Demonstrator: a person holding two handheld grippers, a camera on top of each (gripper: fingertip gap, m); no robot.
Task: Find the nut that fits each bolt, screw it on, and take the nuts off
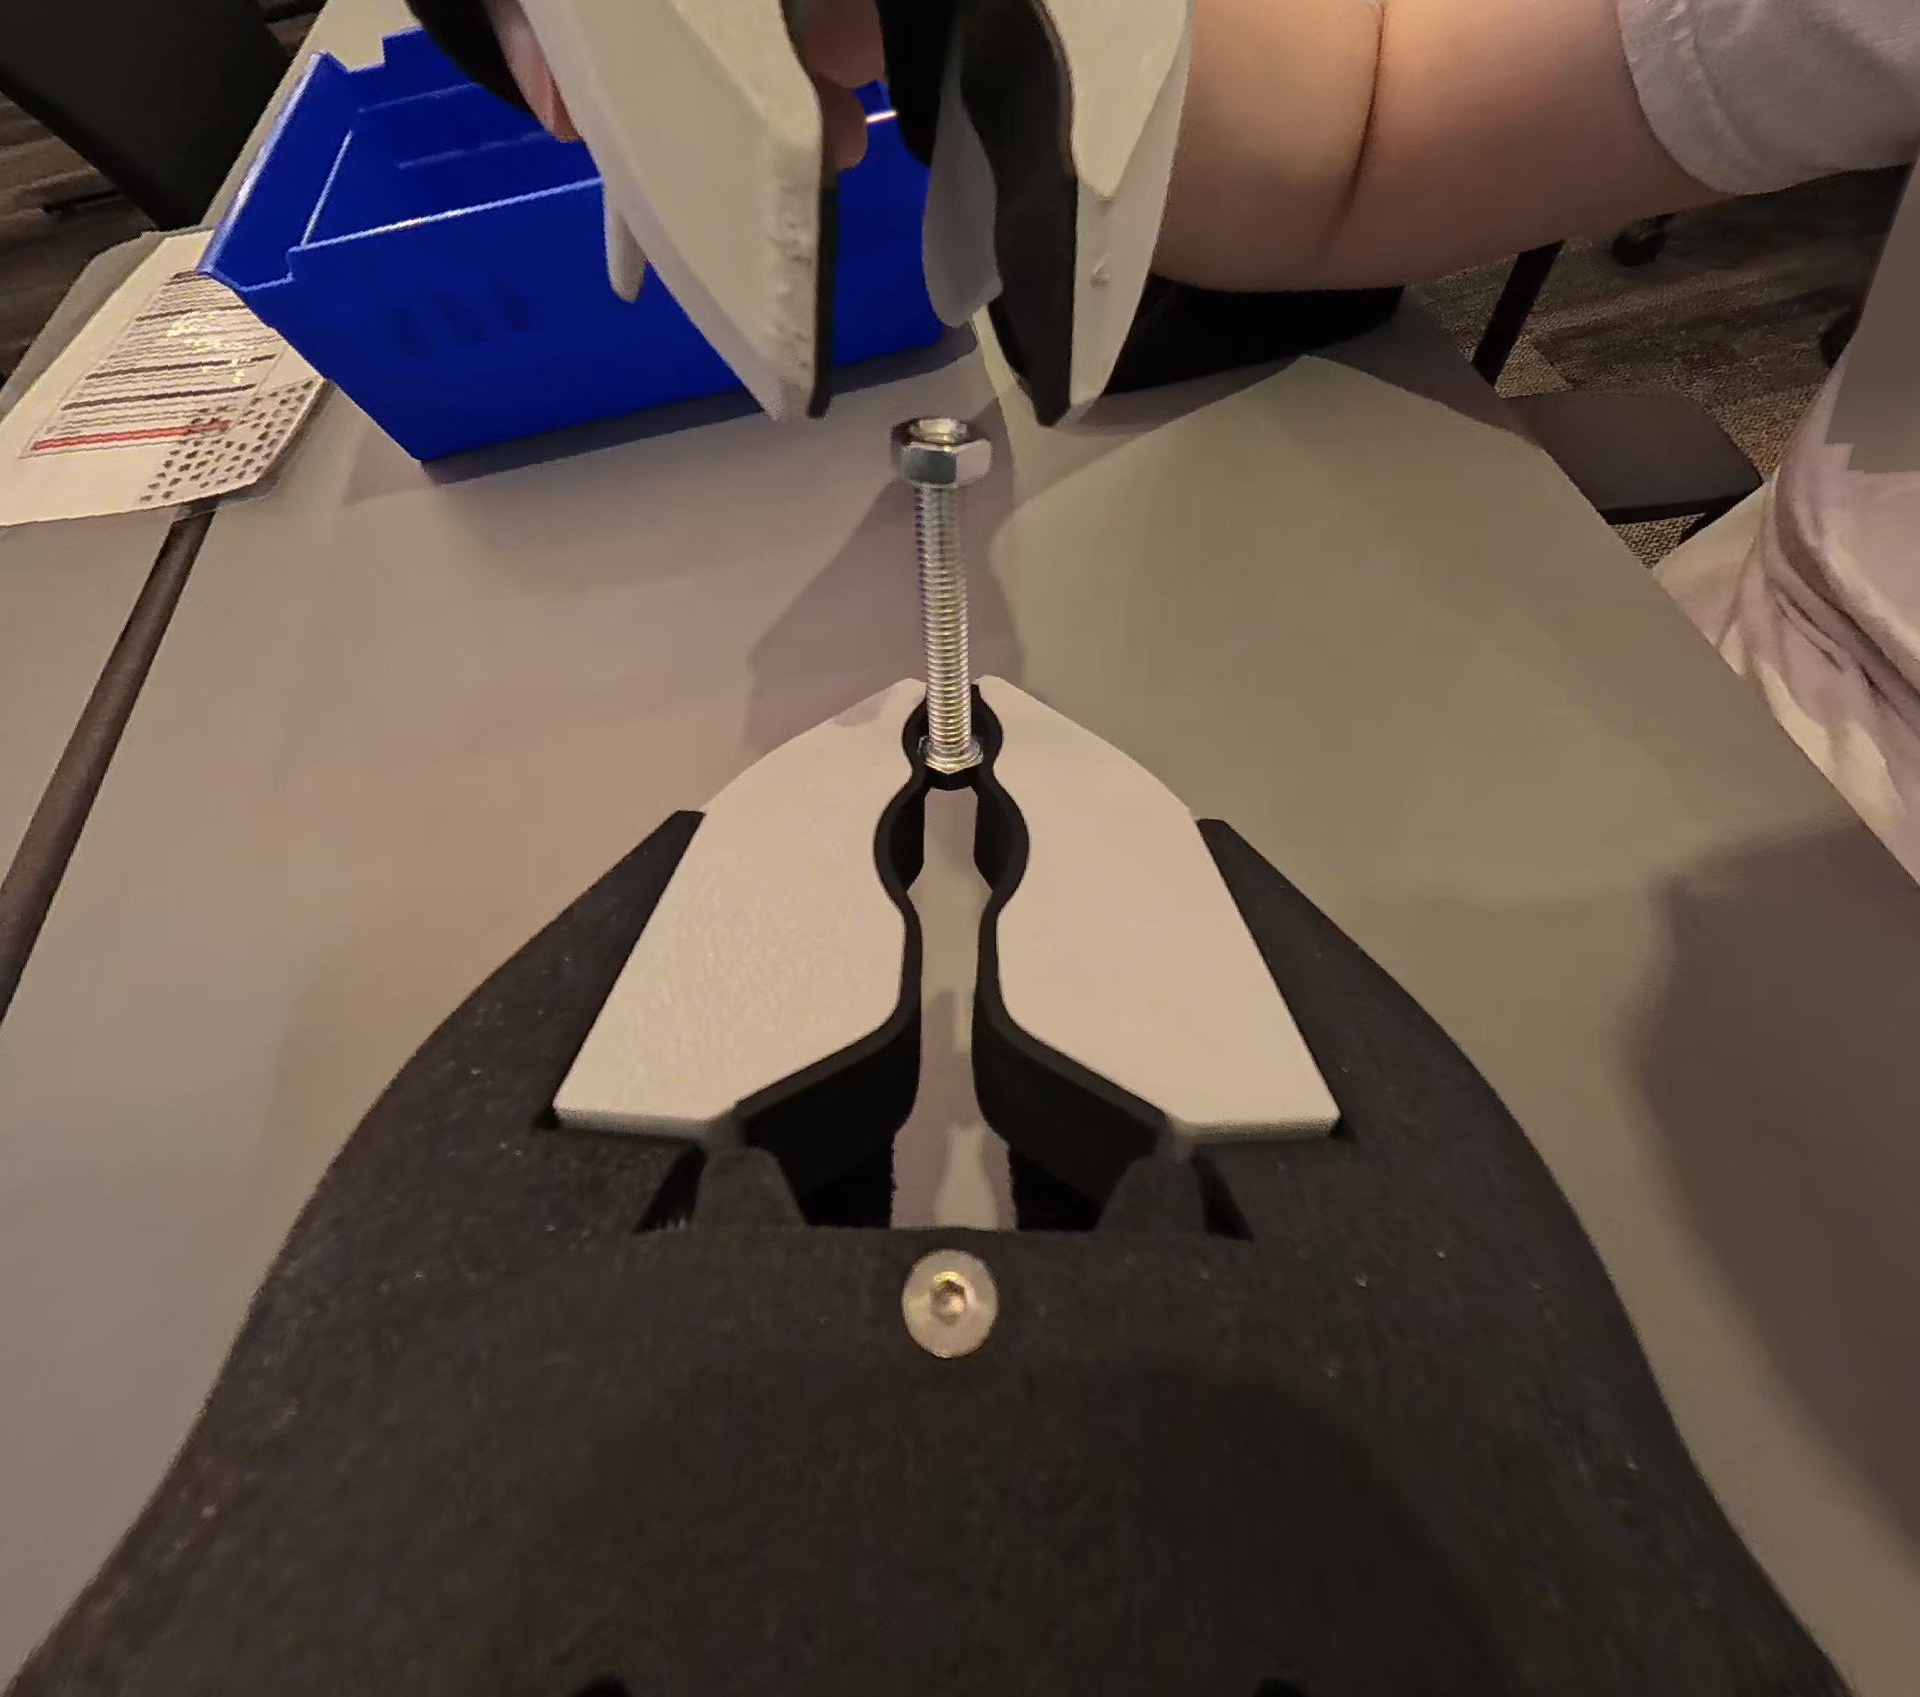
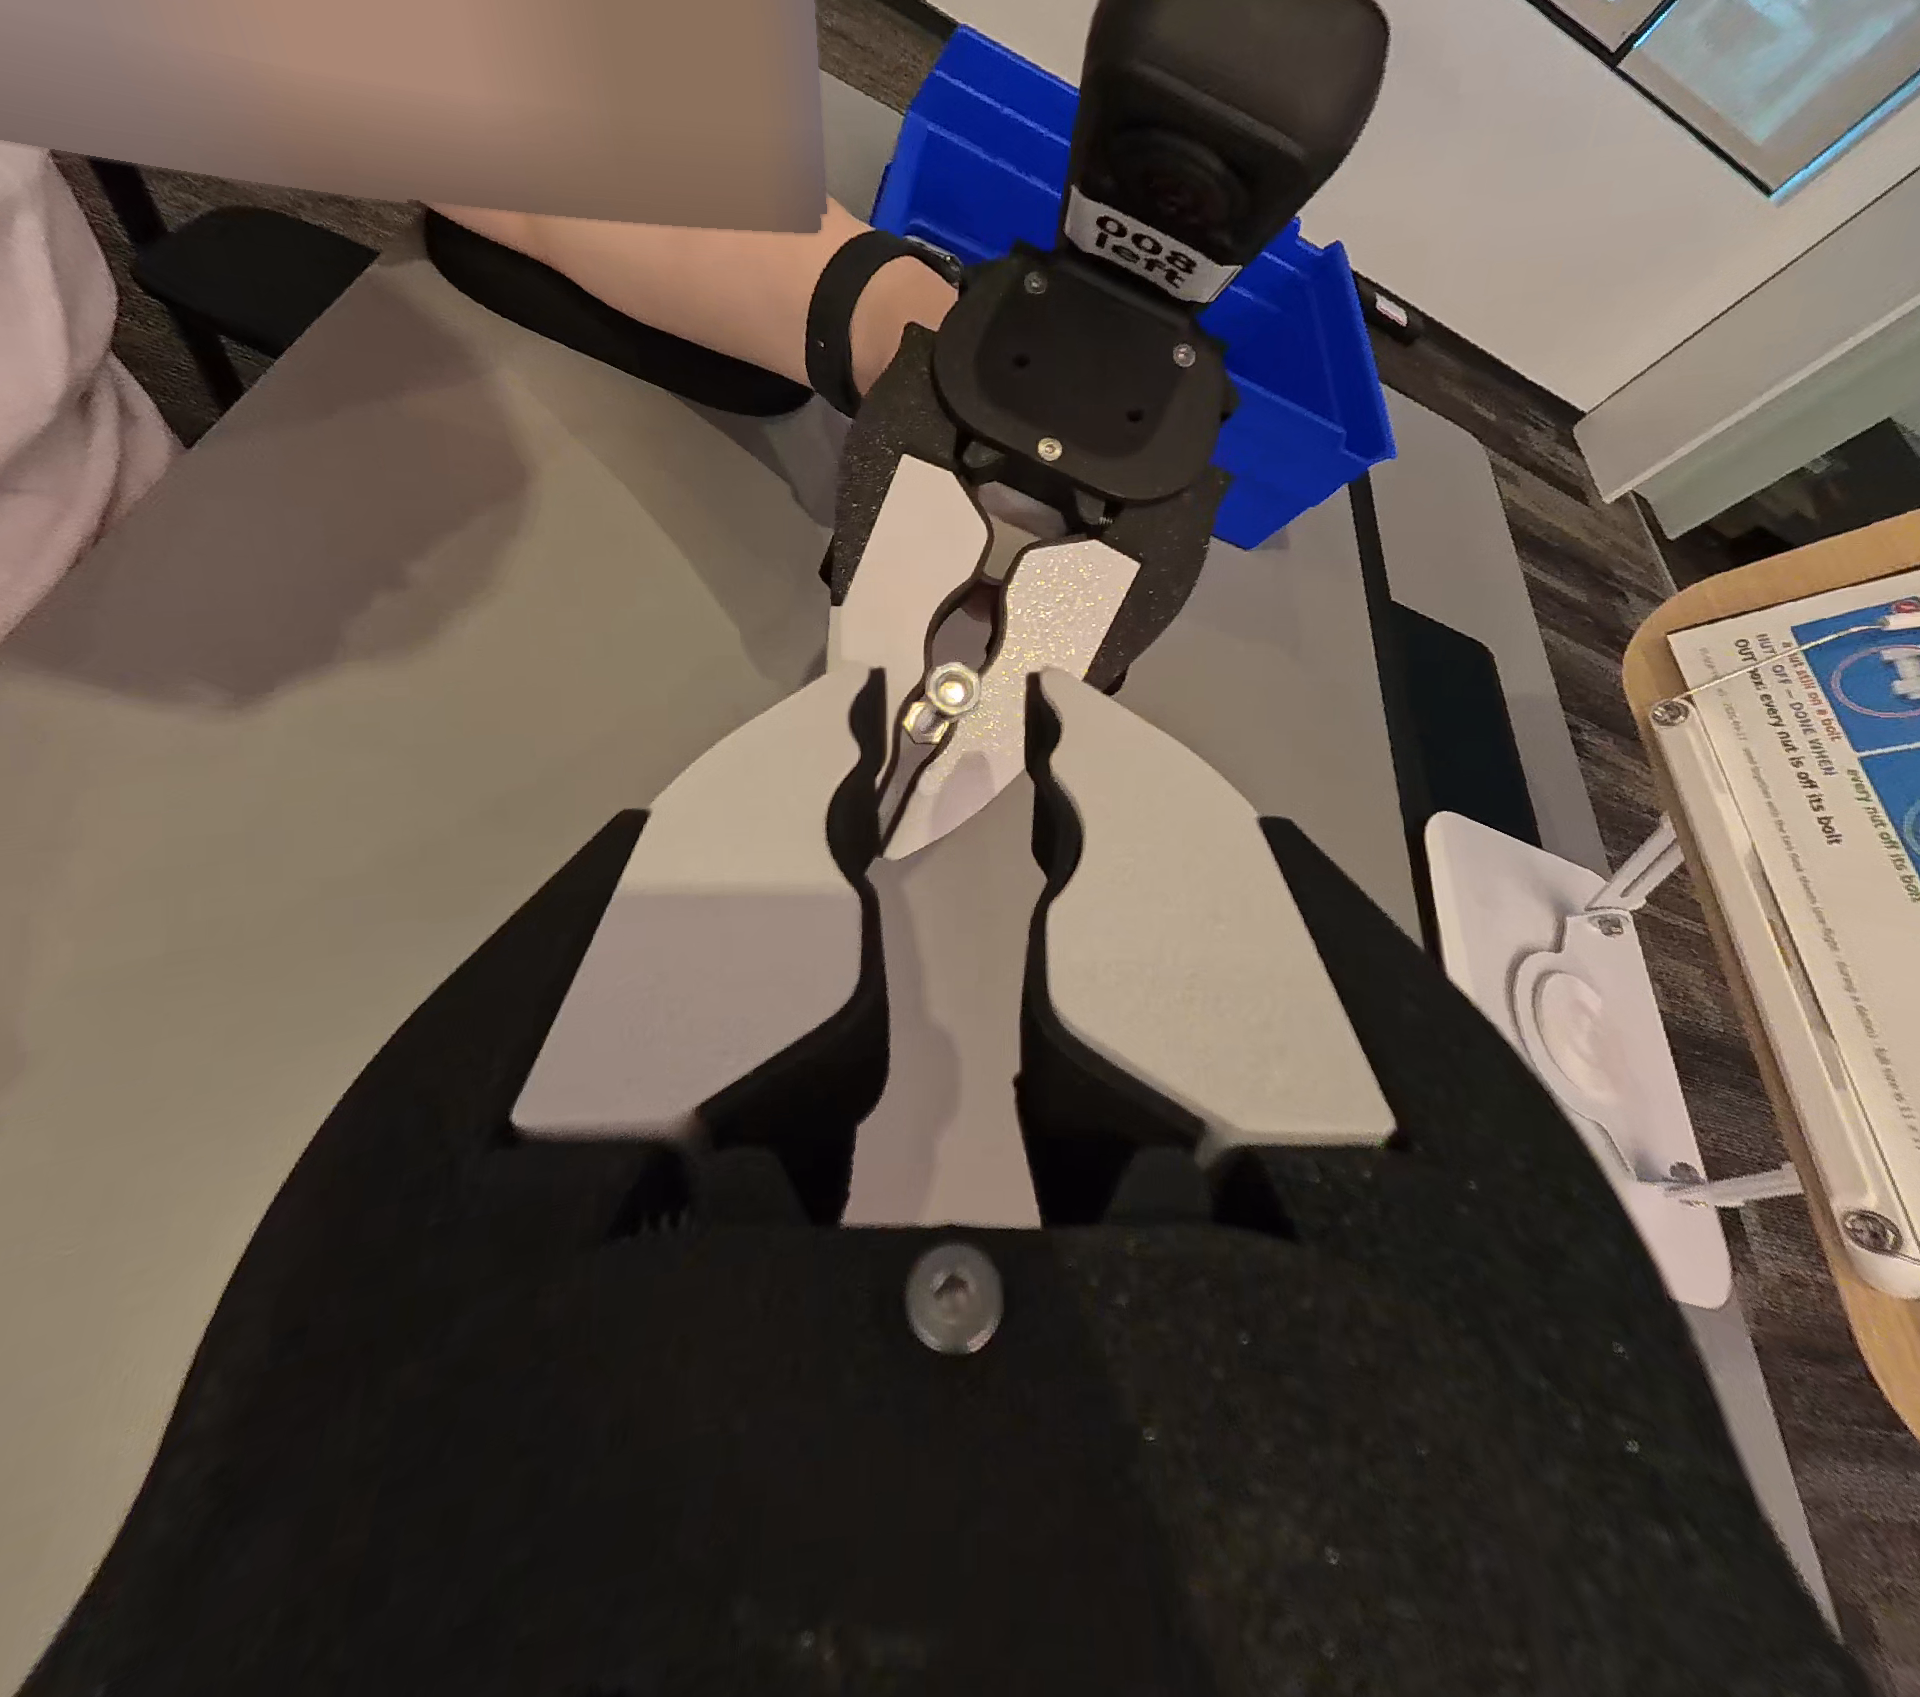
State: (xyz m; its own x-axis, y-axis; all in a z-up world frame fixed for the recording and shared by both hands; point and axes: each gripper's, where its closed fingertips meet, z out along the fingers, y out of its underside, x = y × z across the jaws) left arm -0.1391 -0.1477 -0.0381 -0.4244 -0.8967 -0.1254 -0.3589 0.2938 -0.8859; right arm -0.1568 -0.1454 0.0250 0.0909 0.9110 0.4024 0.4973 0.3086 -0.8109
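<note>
Left hand-held gripper [image 1: 948,738]: nearest the camera in the left wrist view, black body with pale finger plates; its fingers are clamped on the head end of the bolt, in the first notch behind the tips.
Bolt [image 1: 943,608]: silver, threaded, pointing straight out from the left hand-held gripper, above the worktop and not touching it.
Nut [image 1: 940,447]: silver hex nut on the far tip of the bolt; in the right wrist view it shows end-on [image 2: 951,697] between the fingers of the right hand-held gripper.
Right hand-held gripper [image 2: 956,717]: fingers apart, one on each side of the nut with a gap on both sides; in the left wrist view its tips [image 1: 930,406] hang just beyond the nut, not touching it.
Worktop [image 1: 1351,712]: plain grey, lying under the bolt.
Bin [image 1: 499,276]: blue plastic, on the worktop beyond the bolt and to its left in the left wrist view; its inside cannot be made out.
Paper sheet [image 1: 156,390]: printed, flat on the worktop left of the bin, well apart from the bolt.
Arm [image 1: 1403,120]: bare forearm with a pale sleeve, reaching in from the right beyond the bolt.
Wristband [image 2: 836,333]: black, on the wrist behind the left hand-held gripper.
Wooden table [image 2: 1662,712]: right of the bolt in the right wrist view, well apart, carrying a printed card.
</note>
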